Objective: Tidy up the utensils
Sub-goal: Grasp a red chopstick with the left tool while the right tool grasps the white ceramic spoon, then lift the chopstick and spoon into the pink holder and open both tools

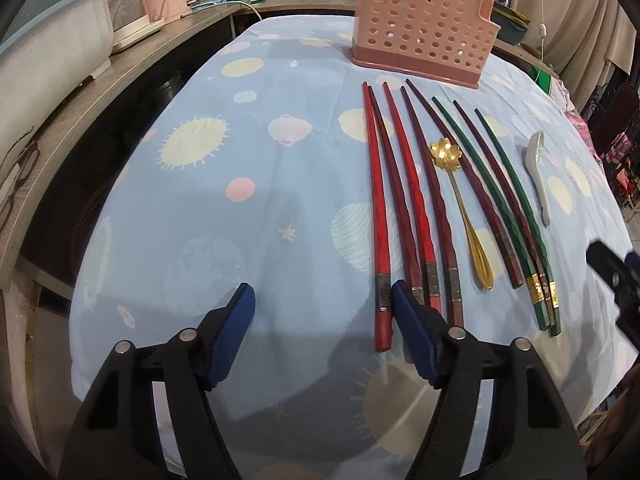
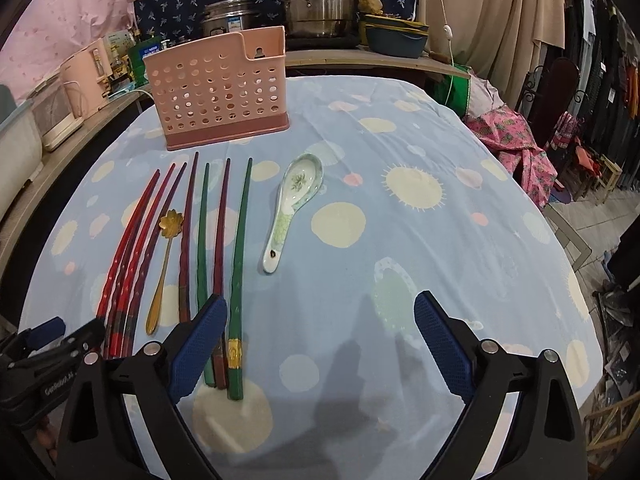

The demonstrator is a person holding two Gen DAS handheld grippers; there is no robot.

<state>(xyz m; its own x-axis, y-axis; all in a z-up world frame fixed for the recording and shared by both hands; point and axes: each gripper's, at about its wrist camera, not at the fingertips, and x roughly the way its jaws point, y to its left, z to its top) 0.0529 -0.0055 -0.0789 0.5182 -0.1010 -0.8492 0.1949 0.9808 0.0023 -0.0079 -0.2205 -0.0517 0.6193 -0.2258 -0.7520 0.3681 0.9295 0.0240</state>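
1. A pale blue tablecloth printed with cream suns and pink dots (image 2: 400,240) covers the table
2. A long wooden counter (image 1: 132,76) runs beside it, with stacked steel steamer pots (image 2: 318,0) at the far end
3. Beige curtains (image 2: 500,12) hang on the right

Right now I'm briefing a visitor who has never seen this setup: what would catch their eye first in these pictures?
Probably the row of chopsticks, red, dark brown and green, lying side by side on the blue planet-print tablecloth, with a gold flower-shaped spoon among them. Behind the row stands an empty pink perforated utensil holder, and to its right lies a white ceramic spoon. The left gripper and right gripper hover open at the near ends.
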